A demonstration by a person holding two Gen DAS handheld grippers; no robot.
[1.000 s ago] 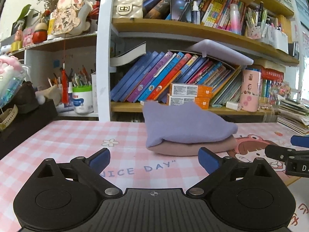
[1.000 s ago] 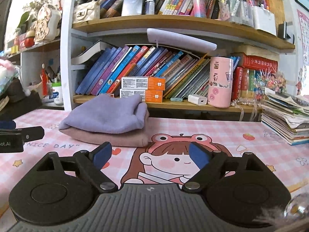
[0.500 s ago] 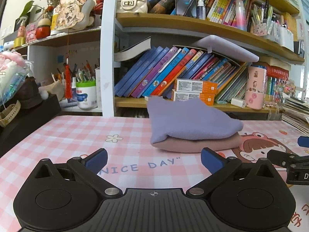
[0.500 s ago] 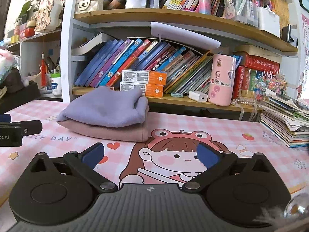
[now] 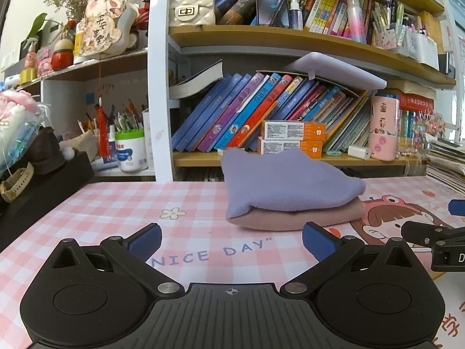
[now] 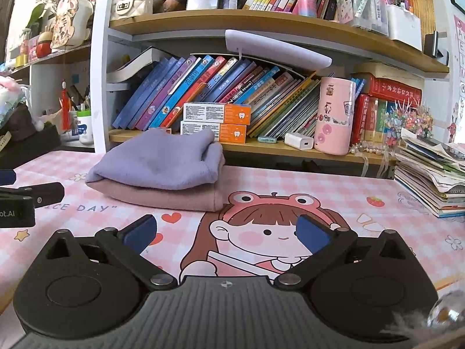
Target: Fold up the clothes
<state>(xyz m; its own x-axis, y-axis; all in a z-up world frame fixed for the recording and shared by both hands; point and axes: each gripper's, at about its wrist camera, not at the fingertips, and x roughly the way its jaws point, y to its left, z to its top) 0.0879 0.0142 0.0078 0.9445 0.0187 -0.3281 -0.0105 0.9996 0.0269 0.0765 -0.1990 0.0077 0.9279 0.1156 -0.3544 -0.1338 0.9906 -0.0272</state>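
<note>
A folded lilac garment (image 5: 287, 184) lies on top of a folded dusty-pink garment (image 5: 305, 218) on the pink checked desk mat (image 5: 116, 212). The stack also shows in the right wrist view, lilac (image 6: 162, 161) over pink (image 6: 162, 196). My left gripper (image 5: 231, 242) is open and empty, a short way in front of the stack. My right gripper (image 6: 226, 231) is open and empty, in front and to the right of the stack. Each gripper shows at the edge of the other's view, the right one (image 5: 430, 232) and the left one (image 6: 26, 195).
A bookshelf (image 5: 290, 40) full of books stands behind the mat. A pink cylinder tin (image 6: 334, 116) and orange boxes (image 6: 216, 122) sit on its lower shelf. A stack of magazines (image 6: 430, 171) lies at the right. A black box (image 5: 37, 186) stands at the left.
Both grippers have drawn slightly back and tilted up, so the folded stack sits a little lower and farther in both views. The jaws stay open.
</note>
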